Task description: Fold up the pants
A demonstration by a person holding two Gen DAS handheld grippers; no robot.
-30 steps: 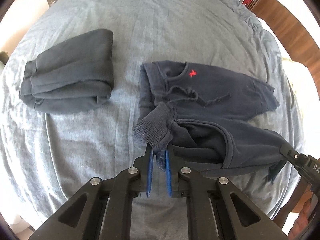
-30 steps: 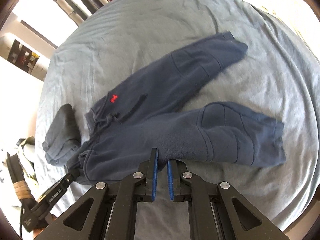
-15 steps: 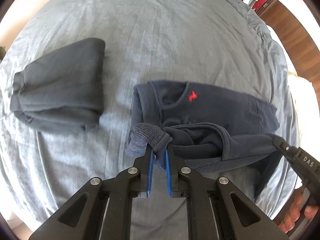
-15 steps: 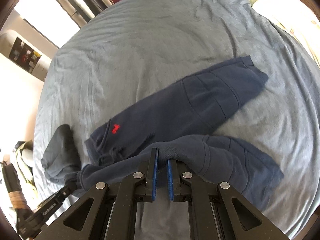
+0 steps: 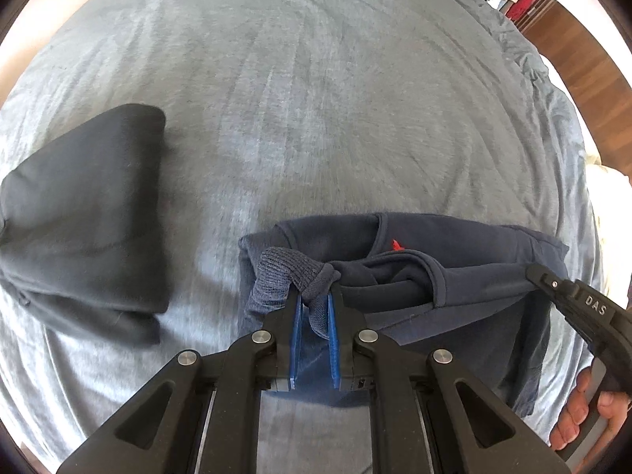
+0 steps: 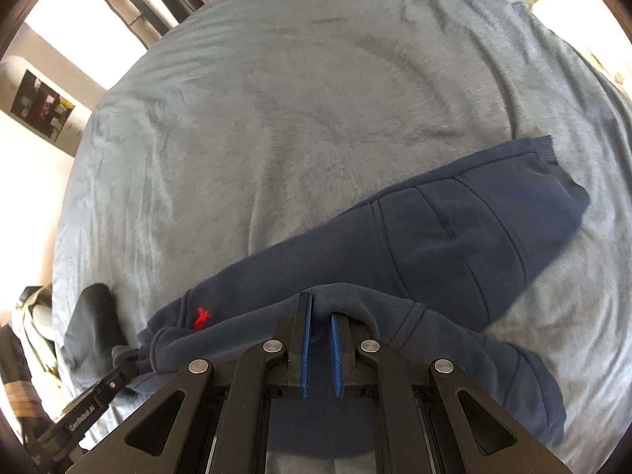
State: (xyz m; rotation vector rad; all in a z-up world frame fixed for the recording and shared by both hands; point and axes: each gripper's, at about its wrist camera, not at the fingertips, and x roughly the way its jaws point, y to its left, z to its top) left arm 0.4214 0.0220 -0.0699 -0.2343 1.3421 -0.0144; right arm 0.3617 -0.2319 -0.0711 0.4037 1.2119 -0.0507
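Note:
Navy sweatpants (image 5: pixel 466 233) with a small red logo lie on the grey-blue bedspread (image 5: pixel 316 98). My left gripper (image 5: pixel 315 296) has the ribbed cuff between its blue pads, the cloth bunched over the fingertips; its jaws are opening slightly. In the right wrist view, my right gripper (image 6: pixel 320 308) is shut on a fold of the near leg, lifted over the far leg (image 6: pixel 454 229) that lies flat. Each gripper shows in the other's view: right gripper (image 5: pixel 533 272), left gripper (image 6: pixel 126 369), both at the lifted leg's edge.
A folded dark garment (image 5: pixel 87 205) lies on the bed to the left, also visible as a dark garment (image 6: pixel 94 320). A person's hand (image 5: pixel 580 422) holds the right tool. Wooden floor (image 5: pixel 584 55) and clutter lie beyond the bed's far right edge.
Both grippers carried the near leg across the bed and lower, so it now overlaps the far leg and partly covers the red logo. The folded garment has shifted left in view.

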